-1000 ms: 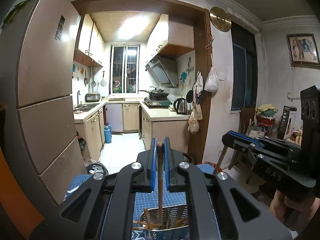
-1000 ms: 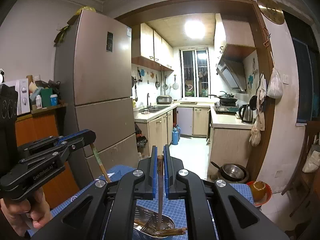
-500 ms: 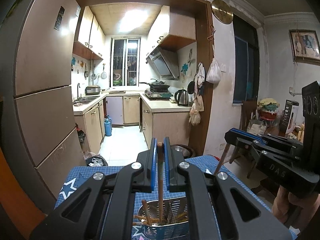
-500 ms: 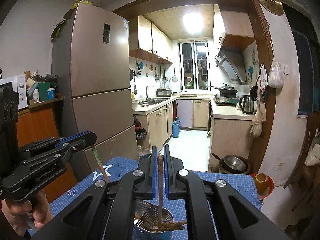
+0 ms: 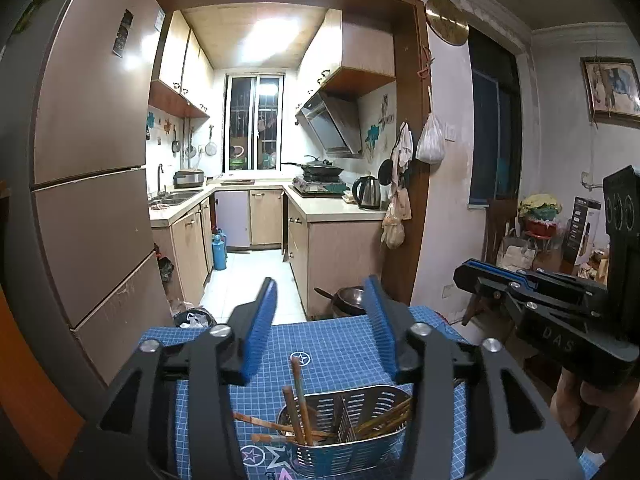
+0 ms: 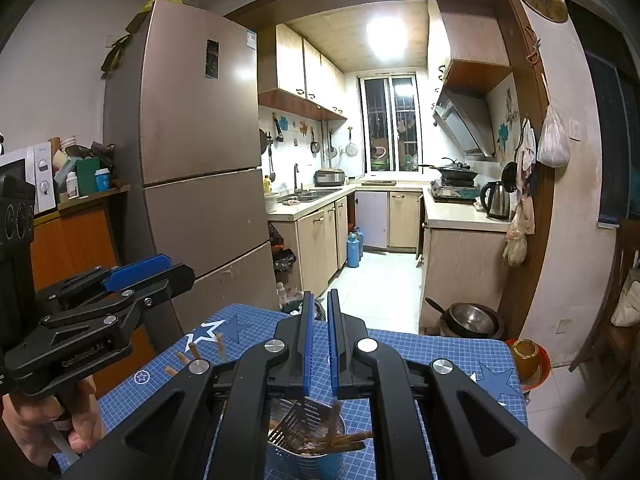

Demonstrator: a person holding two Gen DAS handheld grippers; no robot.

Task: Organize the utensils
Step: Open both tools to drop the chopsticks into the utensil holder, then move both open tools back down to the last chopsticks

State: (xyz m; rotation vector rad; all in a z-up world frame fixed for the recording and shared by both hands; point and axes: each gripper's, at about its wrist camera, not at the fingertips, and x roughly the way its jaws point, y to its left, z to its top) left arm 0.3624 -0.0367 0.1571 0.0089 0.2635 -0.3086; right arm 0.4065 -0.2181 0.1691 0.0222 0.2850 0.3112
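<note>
Below and just ahead of the left gripper (image 5: 320, 320), whose blue-padded fingers (image 5: 260, 328) stand wide apart with nothing between them, a perforated metal utensil holder (image 5: 352, 428) sits on the blue gridded table (image 5: 332, 344). Wooden chopsticks (image 5: 298, 396) stand and lean in its left compartment, a few tips spilling over the rim toward the left finger, while more lie slanted in the right compartment, partly hidden behind the right finger's black frame. The right gripper (image 6: 318, 340) hangs over the same holder (image 6: 308, 436), its fingers drawn narrow with only a slim gap, and nothing is visibly pinched there; the sticks (image 6: 348, 438) below lie loose inside, one blurred. The black linkages of both tools cover much of the holder and the near table edge in each view. To the right of the left gripper's fingers the other tool juts in, its tip seen side-on so its gap cannot be read from that side. Beyond the fingertips a tall fridge (image 6: 192, 184) stands to the left, and a doorway opens onto a kitchen with a kettle (image 5: 369, 192) on the counter. A steel pan (image 6: 472, 320) rests on the floor past the far table edge, beside a reddish bowl (image 6: 528, 360). A microwave (image 6: 28, 176) is cut off at the far left.
</note>
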